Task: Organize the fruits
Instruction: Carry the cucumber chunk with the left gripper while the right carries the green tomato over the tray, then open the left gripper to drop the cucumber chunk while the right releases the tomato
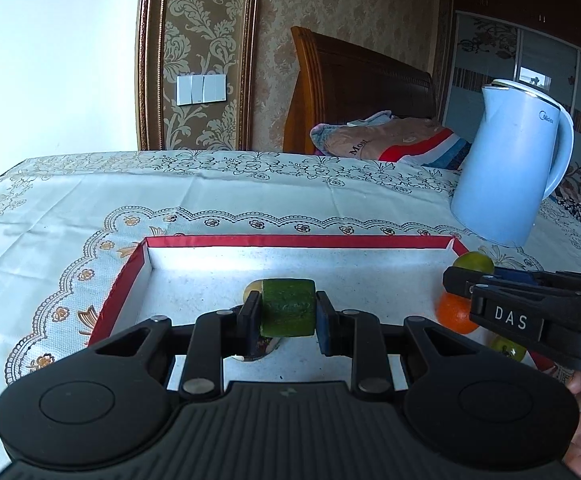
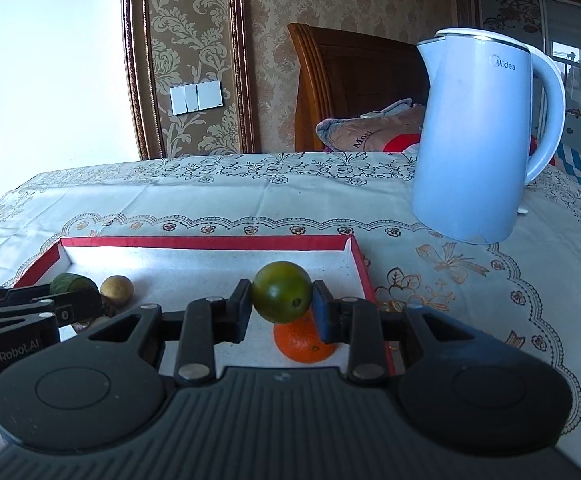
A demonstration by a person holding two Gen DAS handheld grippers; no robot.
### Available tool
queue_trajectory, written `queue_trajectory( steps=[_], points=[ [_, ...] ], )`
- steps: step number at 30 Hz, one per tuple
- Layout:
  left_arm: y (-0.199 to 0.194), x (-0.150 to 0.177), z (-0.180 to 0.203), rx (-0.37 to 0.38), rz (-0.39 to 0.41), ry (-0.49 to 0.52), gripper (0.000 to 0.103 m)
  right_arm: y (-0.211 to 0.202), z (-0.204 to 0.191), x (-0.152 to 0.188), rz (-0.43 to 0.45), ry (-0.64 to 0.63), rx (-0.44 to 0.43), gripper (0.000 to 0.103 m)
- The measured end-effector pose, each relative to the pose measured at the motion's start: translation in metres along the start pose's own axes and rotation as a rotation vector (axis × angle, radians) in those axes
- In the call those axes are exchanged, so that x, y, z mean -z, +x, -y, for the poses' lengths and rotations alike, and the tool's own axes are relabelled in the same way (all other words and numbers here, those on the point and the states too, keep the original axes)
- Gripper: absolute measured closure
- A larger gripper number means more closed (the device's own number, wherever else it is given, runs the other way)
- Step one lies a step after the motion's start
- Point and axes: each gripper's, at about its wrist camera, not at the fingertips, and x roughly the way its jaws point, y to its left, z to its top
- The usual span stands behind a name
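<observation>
**Both claws loaded over the red tray: set the fruit down clean**

We have the left claw clenched on a green cucumber chunk, pads pressing both cut sides, chunk upright between them. It hangs over the near-left part of the red-rimmed tray. The right claw is grasping a green citrus across its middle, held over the near-right part of that tray, just inside its right wall.

Outward from there: an orange lies on the tray floor right under the green citrus. A small yellow-brown fruit lies on the tray floor beyond the cucumber chunk, toward the tray's left half. Another greenish fruit sits at the tray's near-right corner, mostly hidden by the right claw's body. A blue kettle stands on the bench beyond the tray's far-right corner, well apart.

As we judge it, the step is placing both pieces in the tray. To do it well we should:
- pick a bare patch of tray floor for the citrus, not on top of the orange, since round fruit will roll
- lower until each piece nearly touches the floor before releasing
- put the chunk down on a flat cut face
- keep the two claws apart; they are close at the tray's near edge
</observation>
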Motion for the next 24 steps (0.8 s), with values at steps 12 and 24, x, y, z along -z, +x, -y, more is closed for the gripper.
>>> queue_trajectory(
  steps=[12,24],
  points=[
    [0.017,-0.005,-0.003,-0.021,-0.028,-0.007,0.076,0.013,-0.007,-0.001,-0.002,-0.025,-0.012,0.073],
    [0.025,-0.004,0.0,-0.04,-0.041,0.008,0.076,0.024,-0.007,-0.001,-0.018,-0.026,-0.026,0.072]
  ],
)
